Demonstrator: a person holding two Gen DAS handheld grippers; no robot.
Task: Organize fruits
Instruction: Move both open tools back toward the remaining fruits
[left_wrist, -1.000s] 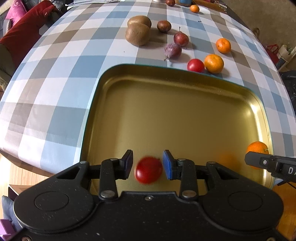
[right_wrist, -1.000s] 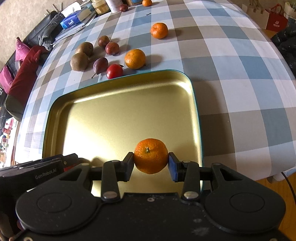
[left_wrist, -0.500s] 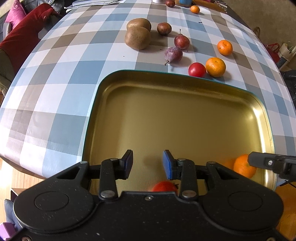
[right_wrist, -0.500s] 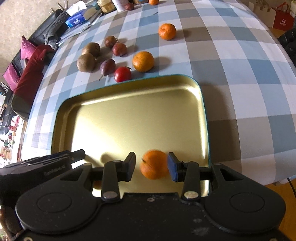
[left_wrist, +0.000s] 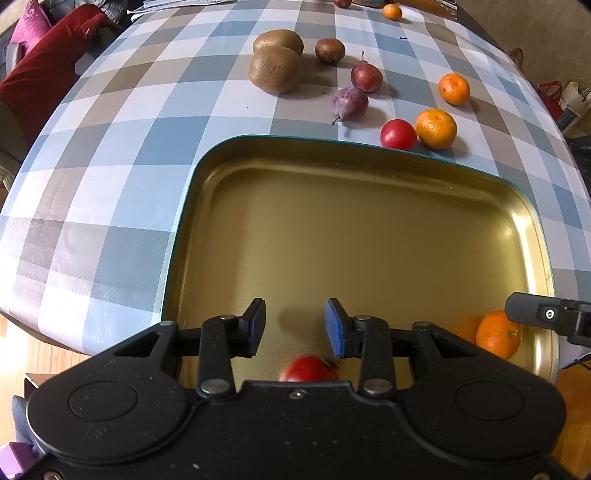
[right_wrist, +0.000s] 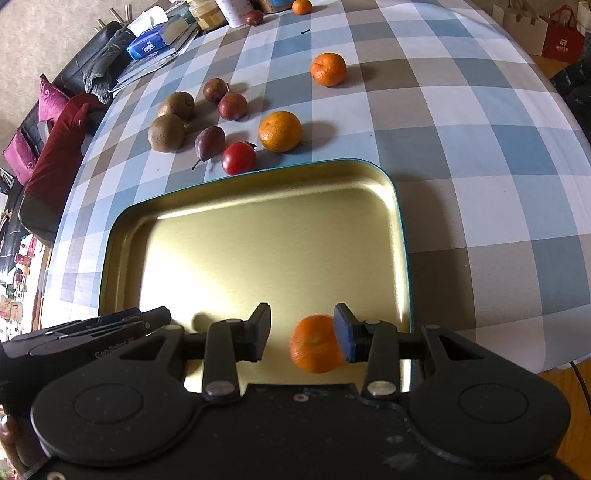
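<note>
A gold tray (left_wrist: 369, 158) lies on the checked tablecloth, and both grippers hang over its near edge. My left gripper (left_wrist: 295, 328) is open with nothing between its blue pads. Below it a red tomato (left_wrist: 308, 369) lies in the tray, half hidden by the gripper body. My right gripper (right_wrist: 301, 332) is open too. A blurred orange (right_wrist: 314, 343) sits low in the tray beside its right pad, with a clear gap to the left pad. In the left wrist view that orange (left_wrist: 496, 334) rests in the tray's near right corner.
Beyond the tray (right_wrist: 258, 177), loose fruit sits on the cloth: two kiwis (left_wrist: 275, 70), plums (left_wrist: 349, 103), a tomato (left_wrist: 398, 133) and oranges (left_wrist: 436, 128). Boxes and jars (right_wrist: 155, 44) crowd the far table end. A red cushion (left_wrist: 44, 74) lies past the left edge.
The tomato dropped out of the left jaws and now lies in the tray near its front edge. The orange left the right jaws and dropped to the tray by the right pad.
</note>
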